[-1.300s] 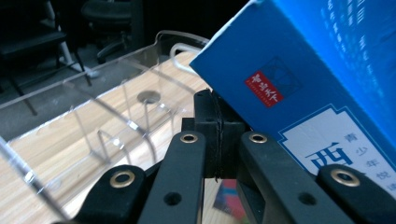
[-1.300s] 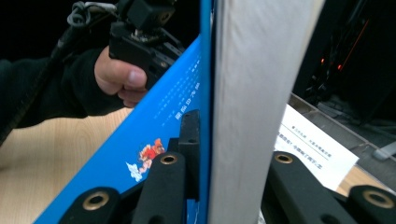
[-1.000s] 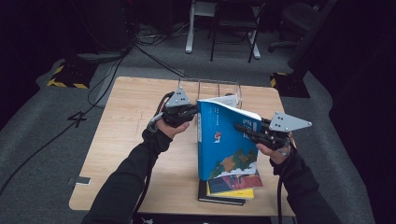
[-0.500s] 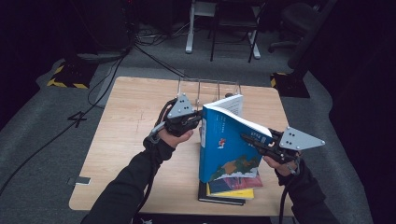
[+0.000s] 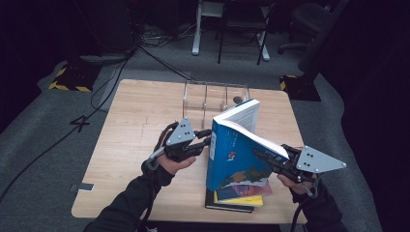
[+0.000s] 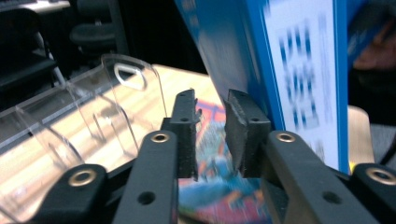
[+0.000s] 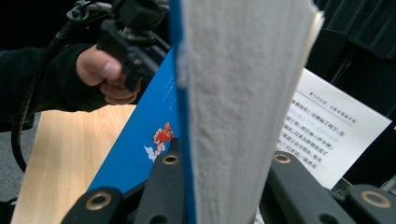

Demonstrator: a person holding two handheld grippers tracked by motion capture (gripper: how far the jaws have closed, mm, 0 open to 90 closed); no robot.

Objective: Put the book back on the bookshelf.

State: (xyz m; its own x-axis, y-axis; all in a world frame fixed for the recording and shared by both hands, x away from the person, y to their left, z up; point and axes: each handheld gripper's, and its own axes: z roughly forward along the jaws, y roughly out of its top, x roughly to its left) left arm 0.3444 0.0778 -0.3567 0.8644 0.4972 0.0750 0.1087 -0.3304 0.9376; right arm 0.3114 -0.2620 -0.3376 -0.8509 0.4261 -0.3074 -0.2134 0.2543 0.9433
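**High view: blue book held upright by the right gripper, left gripper let go**

High view, centre right of the frame: a blue book (image 5: 232,152) is held upright above a small stack of books (image 5: 237,195) that lies at the lower edge of the wooden table (image 5: 130,125). The right gripper (image 5: 263,157) is seen at the right of the frame, its jaws clamped on the book's page block; in the right gripper view the thick block of pages (image 7: 238,107) is pressed between the two black jaws, with the blue cover (image 7: 144,149) at the left and one loose printed page (image 7: 327,135) splayed out to the right. The left gripper (image 5: 207,141) is seen just left of the book's spine. Its jaws have just been opening and are now apart; in the left gripper view (image 6: 212,135) nothing is gripped between the pads, and the book's spine (image 6: 233,51) is seen just beyond the right pad. A clear plastic rack (image 5: 215,96) is seen behind the book, toward the top of the table.
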